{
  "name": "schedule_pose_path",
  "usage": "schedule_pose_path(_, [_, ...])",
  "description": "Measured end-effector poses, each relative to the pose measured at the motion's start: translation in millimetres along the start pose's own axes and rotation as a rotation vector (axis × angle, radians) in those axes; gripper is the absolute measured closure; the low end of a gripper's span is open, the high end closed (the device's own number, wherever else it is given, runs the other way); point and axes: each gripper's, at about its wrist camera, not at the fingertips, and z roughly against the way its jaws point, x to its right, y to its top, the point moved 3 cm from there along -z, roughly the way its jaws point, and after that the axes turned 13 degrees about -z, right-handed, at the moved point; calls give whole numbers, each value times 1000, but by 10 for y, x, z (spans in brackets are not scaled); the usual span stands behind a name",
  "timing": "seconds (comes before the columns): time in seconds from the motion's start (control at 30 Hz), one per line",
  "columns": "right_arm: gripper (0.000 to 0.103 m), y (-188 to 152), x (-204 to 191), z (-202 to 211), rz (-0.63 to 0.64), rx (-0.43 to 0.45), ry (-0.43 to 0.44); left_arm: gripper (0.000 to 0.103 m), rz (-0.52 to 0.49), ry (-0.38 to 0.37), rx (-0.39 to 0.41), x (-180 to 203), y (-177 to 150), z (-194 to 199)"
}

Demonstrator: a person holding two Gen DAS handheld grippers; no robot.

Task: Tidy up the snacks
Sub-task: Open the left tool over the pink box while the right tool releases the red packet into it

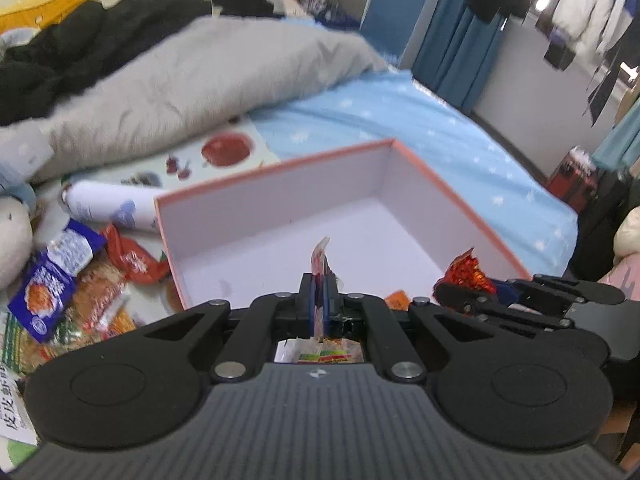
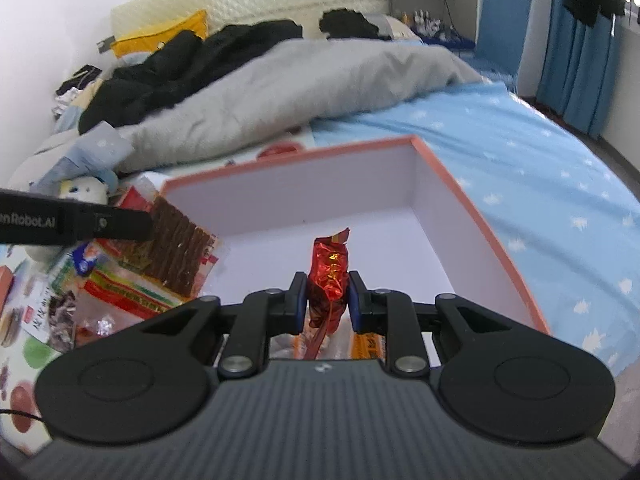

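An open box with a pink rim [image 1: 276,168] and a bare white inside lies on the bed; both grippers hang over its near side. My left gripper [image 1: 319,280] is shut on the thin edge of a clear snack packet [image 1: 322,254]. In the right wrist view that packet of brown sticks [image 2: 176,252] dangles from the left gripper [image 2: 136,224] at the box's near-left corner. My right gripper [image 2: 327,280] is shut on a crinkled red foil snack [image 2: 330,264] above the box floor [image 2: 380,240]. In the left wrist view the right gripper [image 1: 472,292] and its red foil snack [image 1: 464,270] are at the right.
Several loose snack packets [image 1: 60,280] lie heaped left of the box on a fruit-print mat, with a white spray can [image 1: 108,204] behind them. A grey duvet [image 1: 200,80] and dark clothes rise beyond the box. Blue starred sheet [image 2: 540,180] spreads to the right.
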Motion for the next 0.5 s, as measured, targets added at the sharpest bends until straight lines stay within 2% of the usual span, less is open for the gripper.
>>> schedule_pose_path(0.2, [78,-80,67,-111,-10,-32,3,98,8,-3,-45,-28,-83,-148])
schedule_pose_path(0.23, [78,-78,62,-93,-11,-29,11,92,5,-4,-42,-19,-79,-129])
schedule_pose_path(0.27, [78,-70,56,-76,-14,-27,14,80,4,-3,-41,-22,-70,-115])
schedule_pose_path(0.3, [67,-58,55,-61,-15,-25,13,75,5,3,-33,-24,-60,-83])
schedule_pose_path(0.37, [48,-38,30,-5,-5,-7,16,50,1,12,-8,-27,-36,1])
schedule_pose_path(0.5, [48,7,-69,159,29,32,33,48,4,21,37,-70,0,222])
